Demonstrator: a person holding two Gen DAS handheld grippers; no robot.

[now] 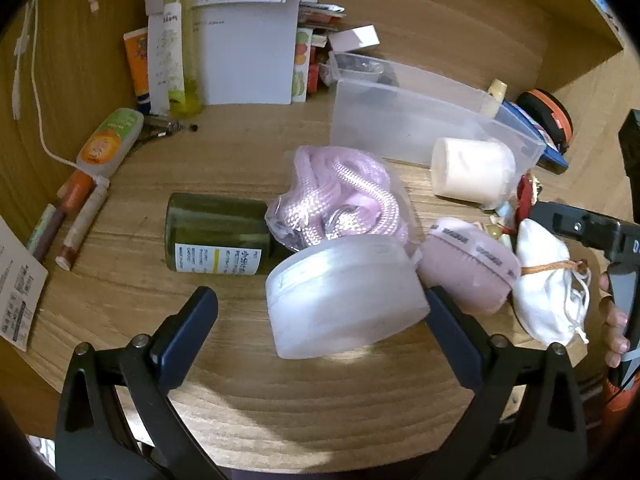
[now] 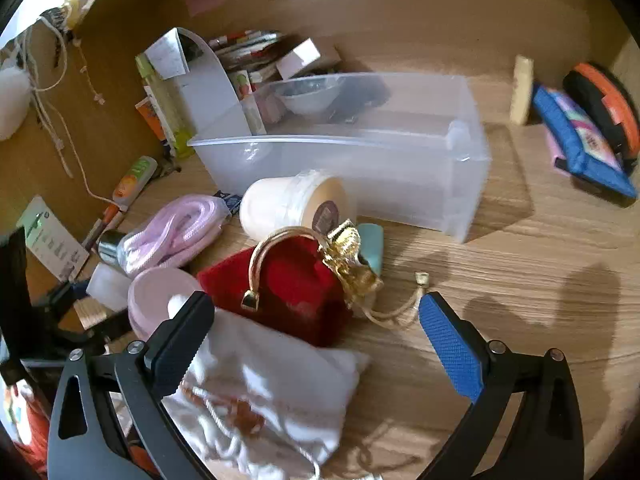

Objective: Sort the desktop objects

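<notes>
A round frosted plastic tub (image 1: 344, 296) lies on its side on the wooden worktop (image 1: 280, 400), between the fingers of the left tongs (image 1: 320, 320), which stand wide apart; the right-hand finger is at the tub's edge, though contact cannot be made out, and the left-hand finger is well clear of it. Behind the tub lie a dark green glass bottle (image 1: 216, 232) on its side and a clear bag of pink braided cord (image 1: 340, 204); beside it on the right are a mauve padded roll (image 1: 468, 268) and a white drawstring cloth pouch (image 1: 548, 284). The right tongs (image 2: 316, 332) are also spread wide and hold nothing; the white pouch (image 2: 272, 392) lies between their fingers, its cloth just against the left-hand one. Ahead of them a red velvet pouch (image 2: 292, 292) carries a gold bangle (image 2: 272, 248) and gold ornaments (image 2: 352, 264), with a cream cylindrical jar (image 2: 292, 204) on its side behind. Beyond that stands a long translucent plastic bin (image 2: 360, 160). At the back wooden wall lean papers (image 1: 248, 52), a green spray bottle (image 1: 180, 40) and small cartons; a blue pouch (image 2: 580, 148) and an orange-and-black disc (image 2: 600, 108) lie at the right. The worktop has pale, pronounced wood grain.
</notes>
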